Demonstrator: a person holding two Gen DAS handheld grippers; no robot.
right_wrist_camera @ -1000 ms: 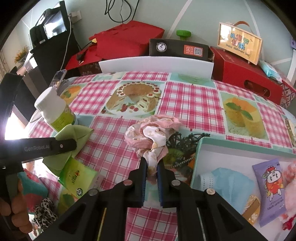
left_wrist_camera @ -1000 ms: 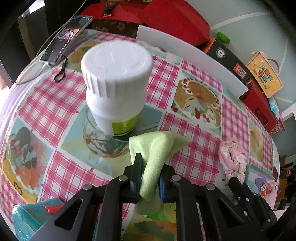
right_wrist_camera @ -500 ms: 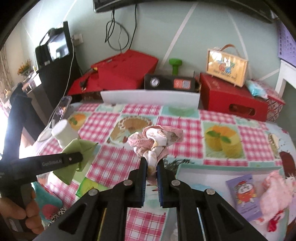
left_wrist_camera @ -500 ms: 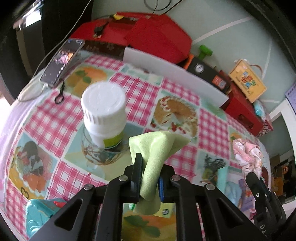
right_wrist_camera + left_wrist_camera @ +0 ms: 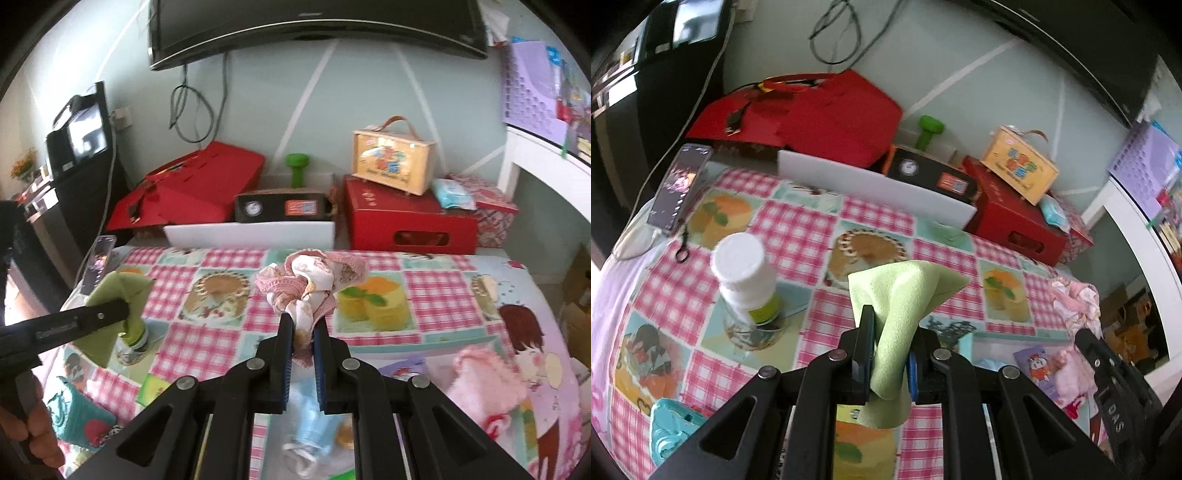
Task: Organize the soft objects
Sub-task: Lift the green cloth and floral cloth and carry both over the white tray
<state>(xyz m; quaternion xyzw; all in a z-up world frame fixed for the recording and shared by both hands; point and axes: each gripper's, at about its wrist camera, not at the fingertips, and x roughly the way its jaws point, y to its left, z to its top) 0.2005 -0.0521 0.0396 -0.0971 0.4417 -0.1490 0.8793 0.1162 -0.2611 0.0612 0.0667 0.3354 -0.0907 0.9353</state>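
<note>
My left gripper is shut on a light green cloth, which hangs lifted above the checked tablecloth. In the right wrist view that gripper and the green cloth show at the left, held by a hand. My right gripper is shut on a crumpled pink and white cloth, raised over the table. The same pink cloth appears at the right edge of the left wrist view. Below lies a tray holding a pink plush toy, a blue face mask and a purple packet.
A white bottle stands on the table at the left, near a phone by the far edge. A white board, red boxes and a yellow case line the back. A teal pouch lies near the front.
Both grippers have risen with their cloths, so the table looks farther away. The bottle has shrunk in the left wrist view, and the wall and screen have come into the right wrist view.
</note>
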